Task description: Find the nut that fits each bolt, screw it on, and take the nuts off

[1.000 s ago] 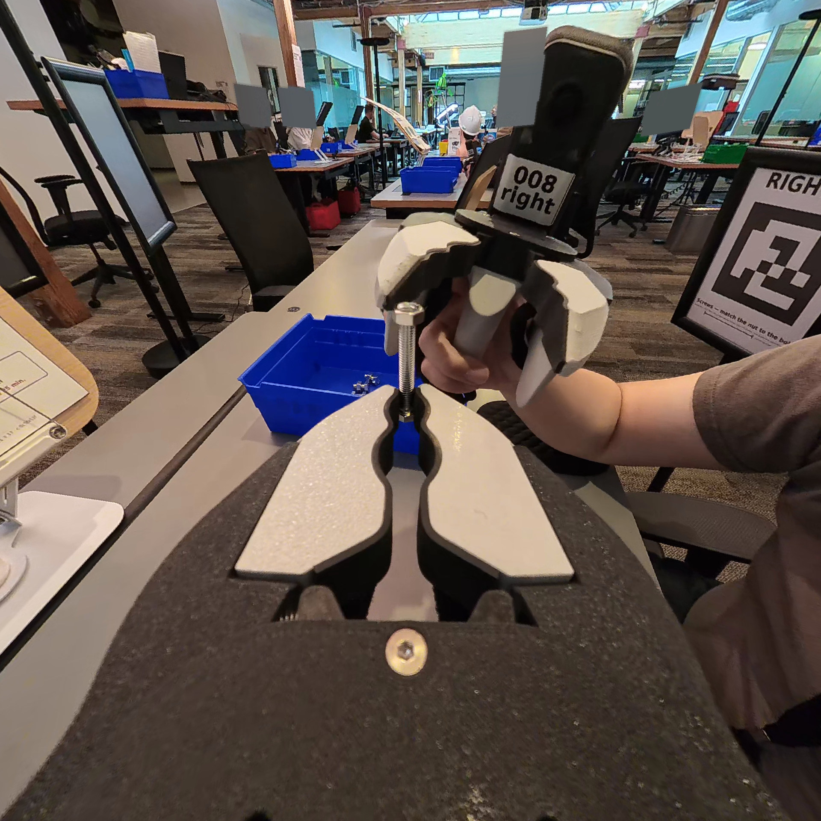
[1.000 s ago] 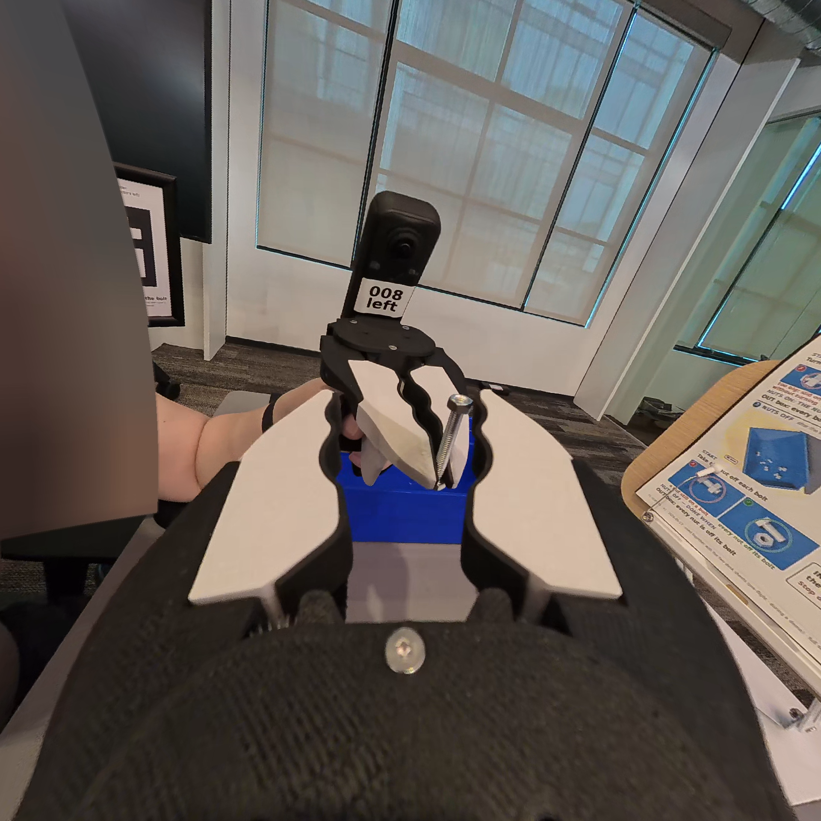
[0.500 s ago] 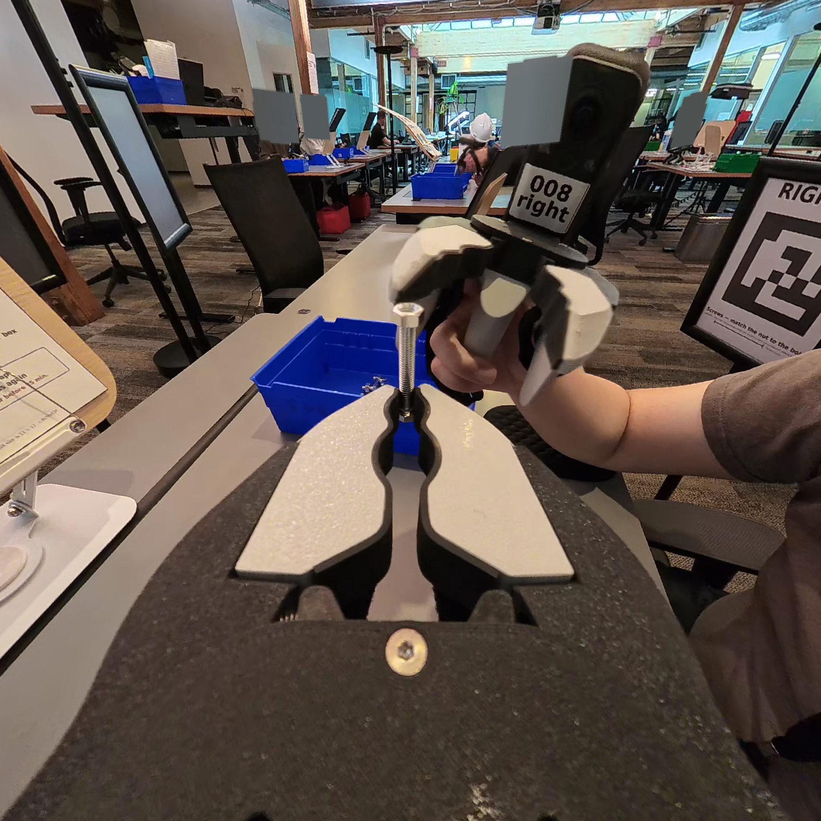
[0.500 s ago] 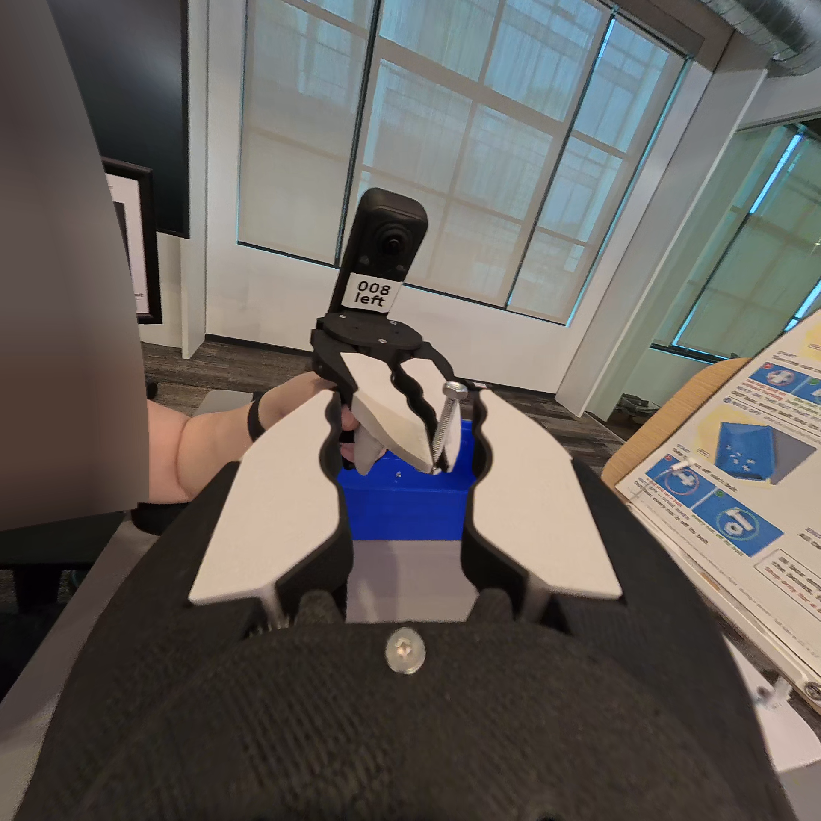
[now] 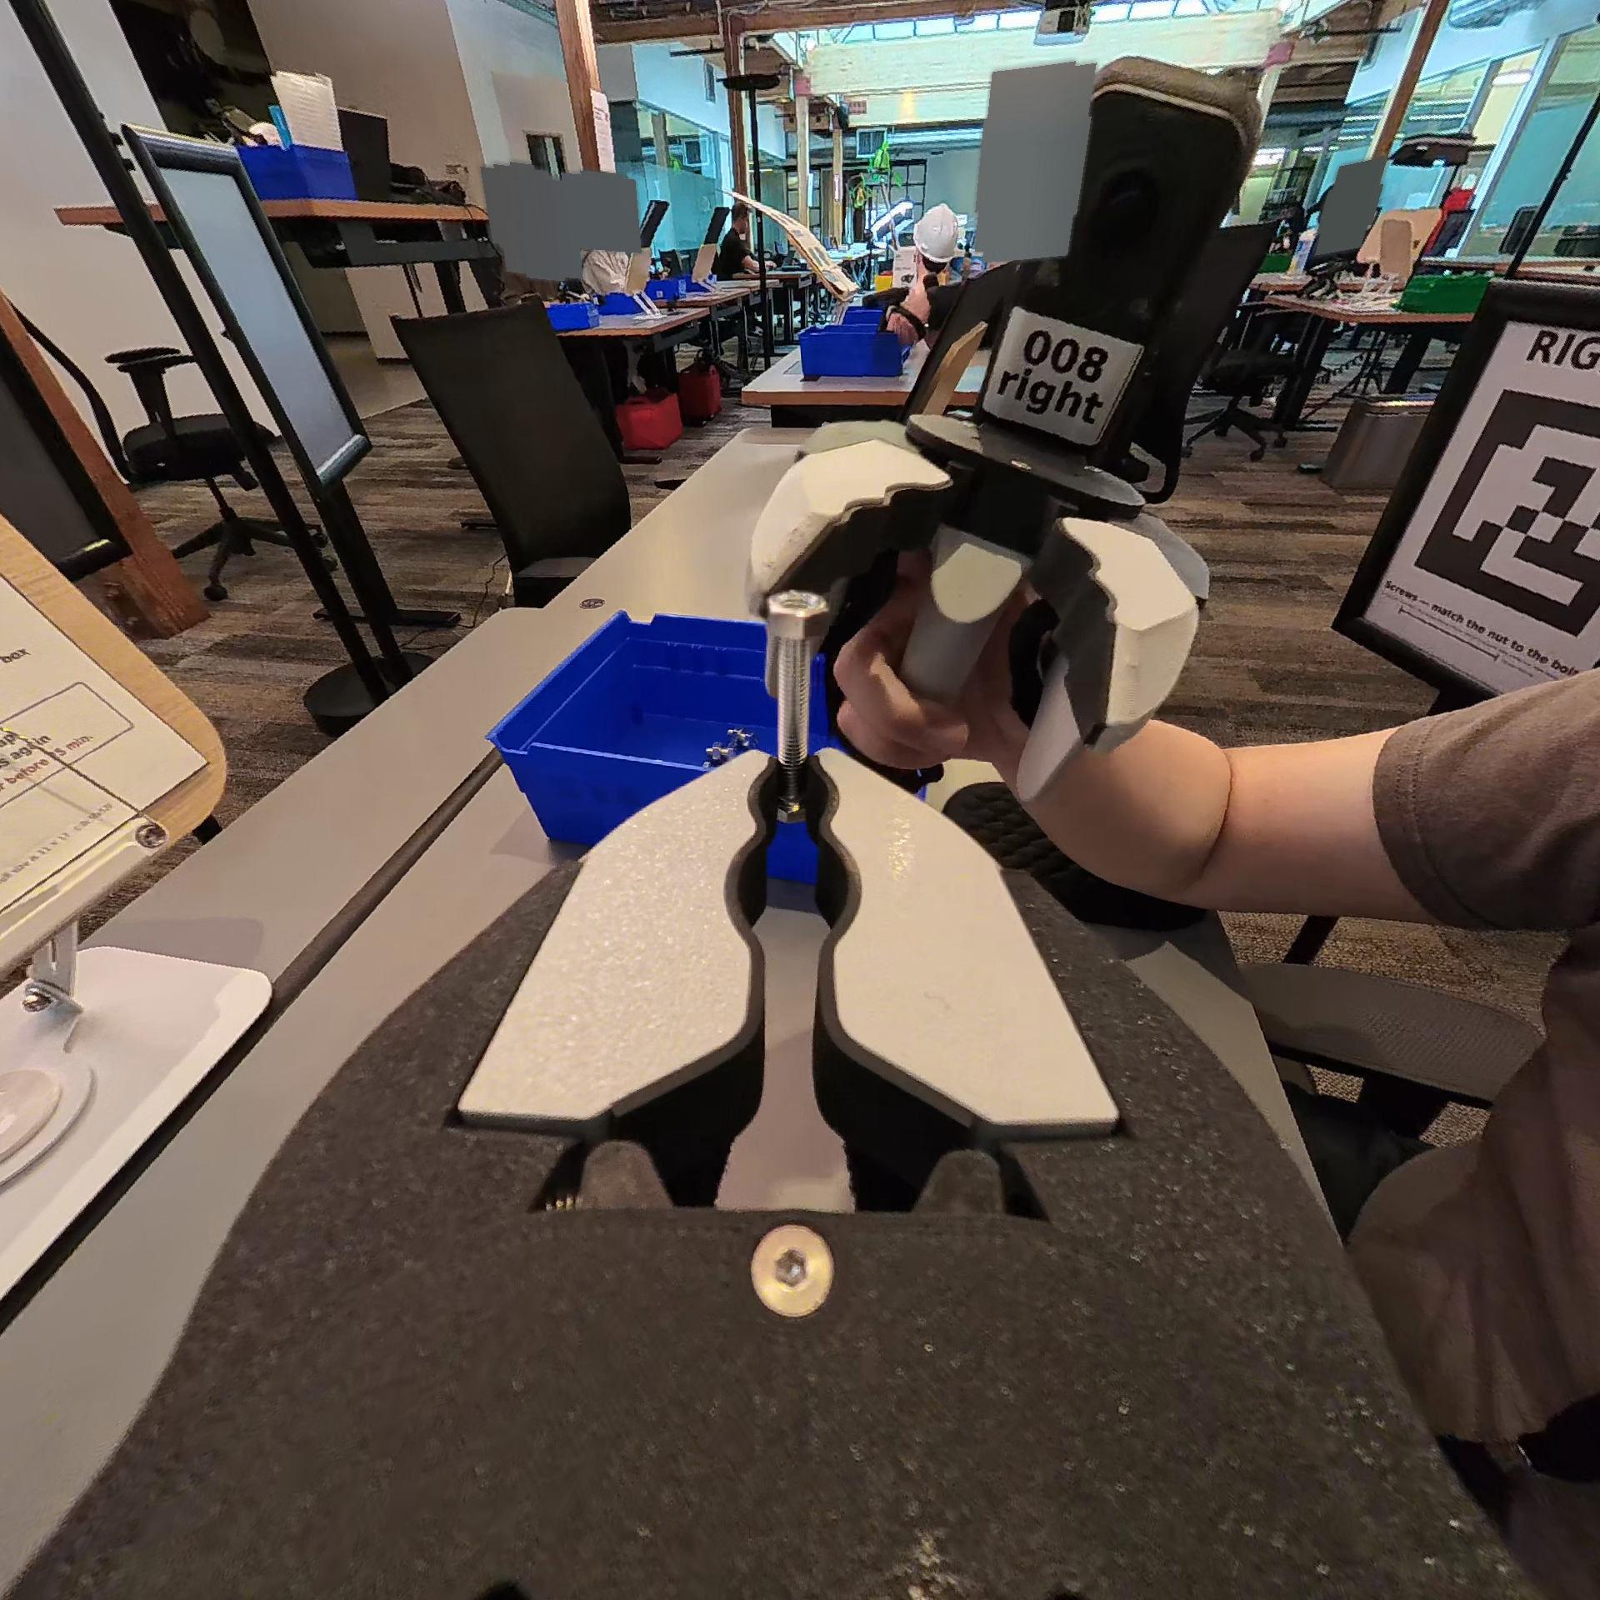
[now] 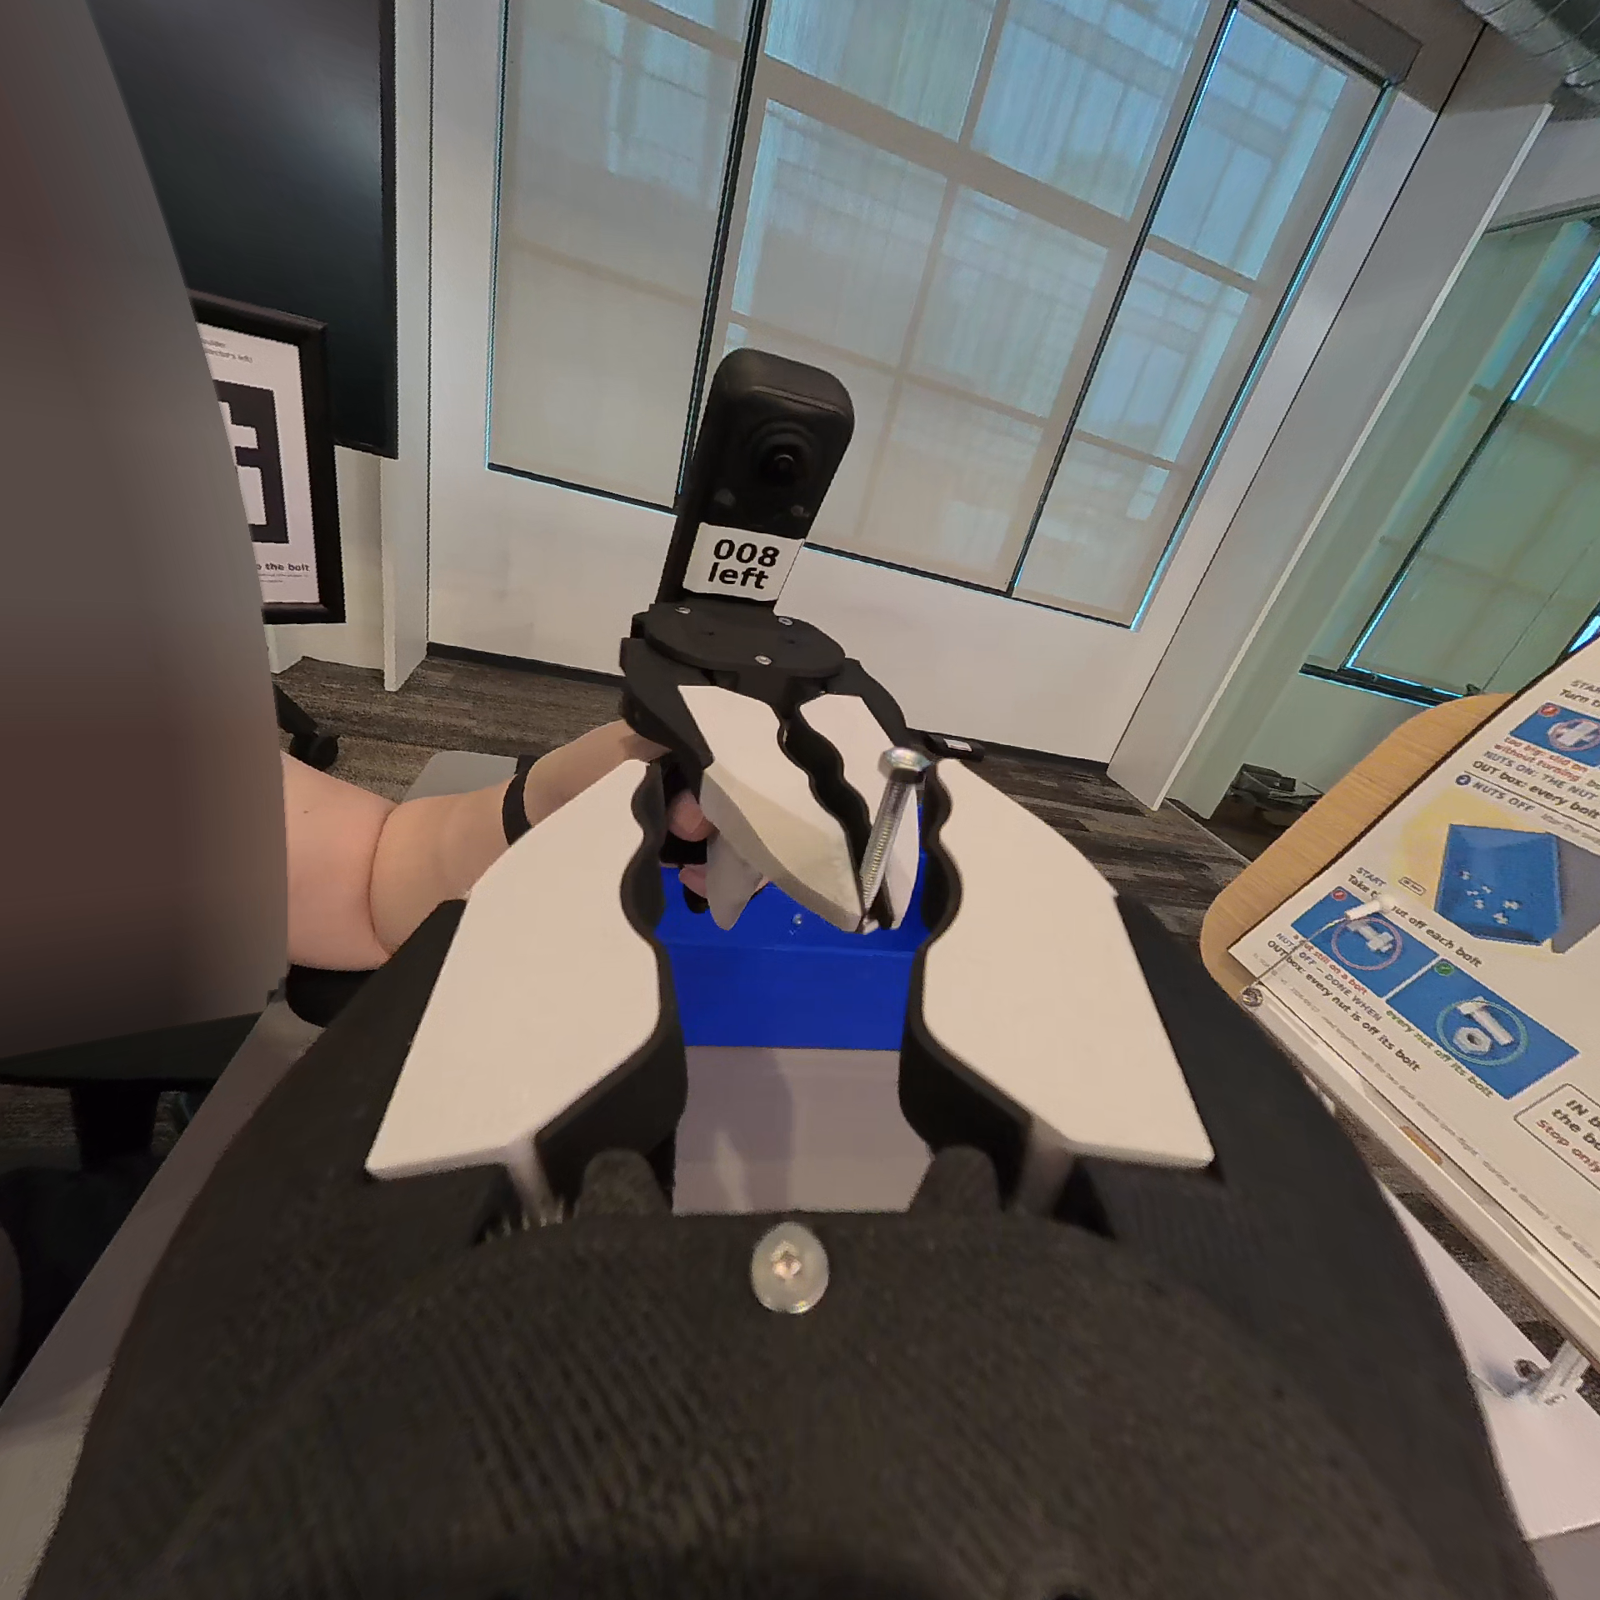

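My left gripper (image 5: 790, 805) is shut on the lower end of a silver bolt (image 5: 791, 693), where a small nut (image 5: 789, 811) sits between the fingertips. The bolt stands upright, head up. In the right wrist view the left gripper (image 6: 866, 913) holds the bolt (image 6: 890, 831) tilted, just inside my right gripper's (image 6: 792, 796) open jaws. In the left wrist view the right gripper (image 5: 900, 684) is open and empty, one finger (image 5: 831, 519) just above the bolt's head.
A blue bin (image 5: 606, 736) with several loose nuts (image 5: 727, 745) stands on the grey table (image 5: 260, 866) behind the grippers. An instruction board (image 6: 1429, 909) stands on one side, a framed marker sign (image 5: 1515, 537) on the other. A black chair (image 5: 519, 450) is beyond the table. About 4 centimetres separates my left fingertips from my right.
Both grippers have drifted slightly. The left gripper still holds the bolt upright and the right gripper stays open around its head.
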### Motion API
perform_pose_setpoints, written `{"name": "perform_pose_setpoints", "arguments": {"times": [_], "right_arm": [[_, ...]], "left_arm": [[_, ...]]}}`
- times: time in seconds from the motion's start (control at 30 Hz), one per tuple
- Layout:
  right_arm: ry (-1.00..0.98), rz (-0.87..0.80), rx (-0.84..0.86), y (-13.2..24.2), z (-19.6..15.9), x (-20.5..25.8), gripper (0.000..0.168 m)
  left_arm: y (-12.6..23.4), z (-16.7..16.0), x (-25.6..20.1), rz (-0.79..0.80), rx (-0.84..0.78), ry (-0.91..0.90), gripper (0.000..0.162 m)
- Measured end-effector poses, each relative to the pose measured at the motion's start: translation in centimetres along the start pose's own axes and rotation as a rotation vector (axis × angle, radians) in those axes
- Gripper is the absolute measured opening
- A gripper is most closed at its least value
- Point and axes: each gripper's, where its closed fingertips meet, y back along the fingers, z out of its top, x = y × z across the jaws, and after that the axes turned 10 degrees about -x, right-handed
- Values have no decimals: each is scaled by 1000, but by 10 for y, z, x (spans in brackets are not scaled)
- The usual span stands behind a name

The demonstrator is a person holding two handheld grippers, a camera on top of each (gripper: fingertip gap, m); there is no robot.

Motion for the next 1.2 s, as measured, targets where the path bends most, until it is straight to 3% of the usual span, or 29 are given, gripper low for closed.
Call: {"name": "perform_pose_setpoints", "arguments": {"times": [1.2], "right_arm": [[16, -13, -37, -3, 8, 7, 70]], "left_arm": [[0, 5, -12, -42, -13, -6, 5]]}}
